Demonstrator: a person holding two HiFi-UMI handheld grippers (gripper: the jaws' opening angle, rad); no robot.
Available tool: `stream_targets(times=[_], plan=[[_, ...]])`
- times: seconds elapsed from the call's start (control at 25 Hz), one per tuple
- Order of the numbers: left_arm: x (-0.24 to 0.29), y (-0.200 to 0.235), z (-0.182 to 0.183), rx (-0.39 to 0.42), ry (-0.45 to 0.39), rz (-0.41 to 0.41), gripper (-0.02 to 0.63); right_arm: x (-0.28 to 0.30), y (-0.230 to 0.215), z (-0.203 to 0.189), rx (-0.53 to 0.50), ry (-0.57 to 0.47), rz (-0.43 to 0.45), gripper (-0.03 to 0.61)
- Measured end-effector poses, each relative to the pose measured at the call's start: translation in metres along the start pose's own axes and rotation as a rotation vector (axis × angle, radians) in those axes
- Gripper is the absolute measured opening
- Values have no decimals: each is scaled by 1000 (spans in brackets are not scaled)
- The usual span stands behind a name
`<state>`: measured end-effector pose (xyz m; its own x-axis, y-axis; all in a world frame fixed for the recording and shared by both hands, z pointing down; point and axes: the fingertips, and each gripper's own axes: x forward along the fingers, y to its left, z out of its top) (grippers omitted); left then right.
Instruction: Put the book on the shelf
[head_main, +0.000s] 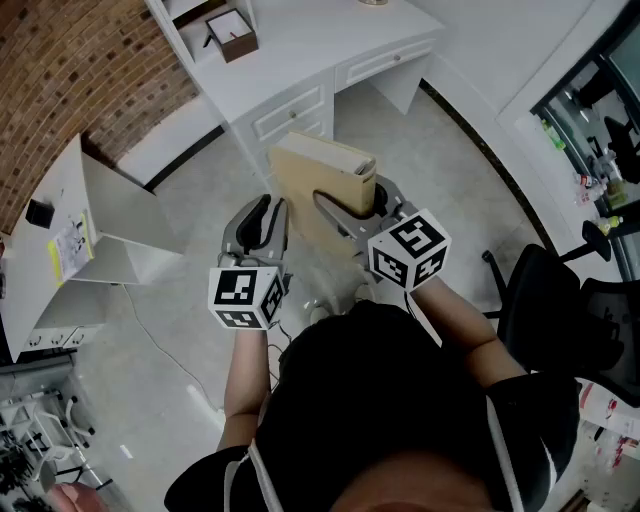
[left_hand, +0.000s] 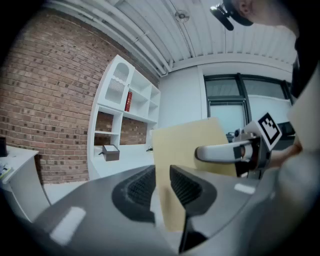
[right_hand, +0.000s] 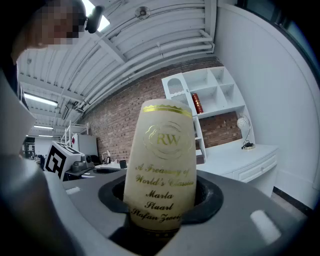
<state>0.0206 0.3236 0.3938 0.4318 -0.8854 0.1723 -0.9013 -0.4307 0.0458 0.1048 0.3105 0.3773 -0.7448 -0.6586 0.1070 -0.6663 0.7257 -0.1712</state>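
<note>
Book (head_main: 318, 186) shows plain tan covers and gold-lettered cream spine.

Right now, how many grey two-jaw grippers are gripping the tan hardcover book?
2. The left gripper pinches the tan hardcover book by its cover; the right gripper clamps its gold-lettered spine.
</note>
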Motion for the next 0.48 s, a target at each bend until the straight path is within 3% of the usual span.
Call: stream_targets(times=[0.48], plan=[[15,-16,5,-8,9,12,84,-9,-16,9,27,6,29,232]])
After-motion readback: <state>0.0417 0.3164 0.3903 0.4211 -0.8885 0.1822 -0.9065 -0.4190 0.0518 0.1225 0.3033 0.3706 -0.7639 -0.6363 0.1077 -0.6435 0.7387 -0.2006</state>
